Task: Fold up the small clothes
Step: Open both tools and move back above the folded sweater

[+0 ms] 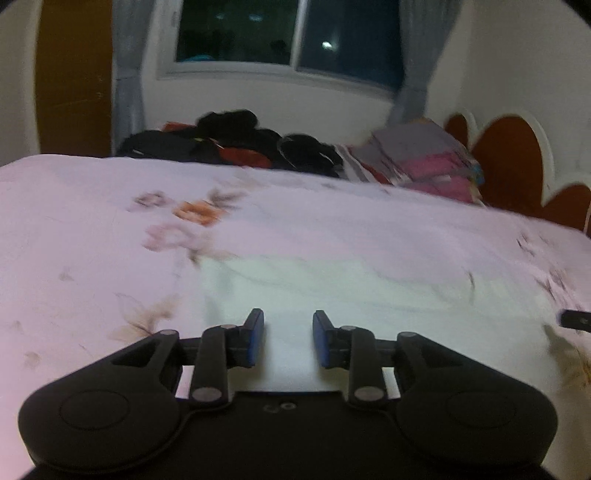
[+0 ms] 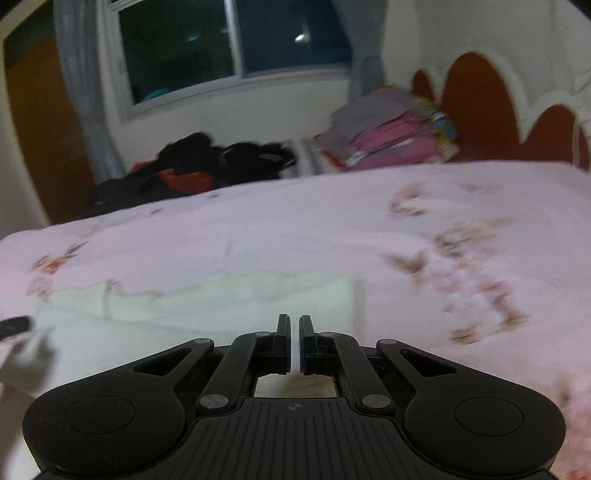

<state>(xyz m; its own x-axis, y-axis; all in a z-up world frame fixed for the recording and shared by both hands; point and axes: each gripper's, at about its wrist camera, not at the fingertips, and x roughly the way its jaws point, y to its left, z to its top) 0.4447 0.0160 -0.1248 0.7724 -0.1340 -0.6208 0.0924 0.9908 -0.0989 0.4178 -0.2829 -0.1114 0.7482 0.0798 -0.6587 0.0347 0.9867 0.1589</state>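
Observation:
A small white garment [image 1: 332, 291] lies flat on the pink floral bedsheet [image 1: 92, 229], just ahead of both grippers. My left gripper [image 1: 288, 338] is open, its jaws apart over the garment's near left part, holding nothing. In the right wrist view the same garment [image 2: 221, 299] spreads to the left. My right gripper [image 2: 294, 341] has its jaws nearly together with a thin gap, low over the garment's near right part; no cloth shows between them. The other gripper's tip shows at the far edge of each view [image 1: 576, 319] [image 2: 14, 326].
A heap of dark and red clothes [image 1: 236, 142] lies at the bed's far side. A stack of folded grey and pink clothes [image 1: 424, 158] sits at the far right by the red headboard [image 1: 513, 162]. A window [image 1: 288, 33] with curtains is behind.

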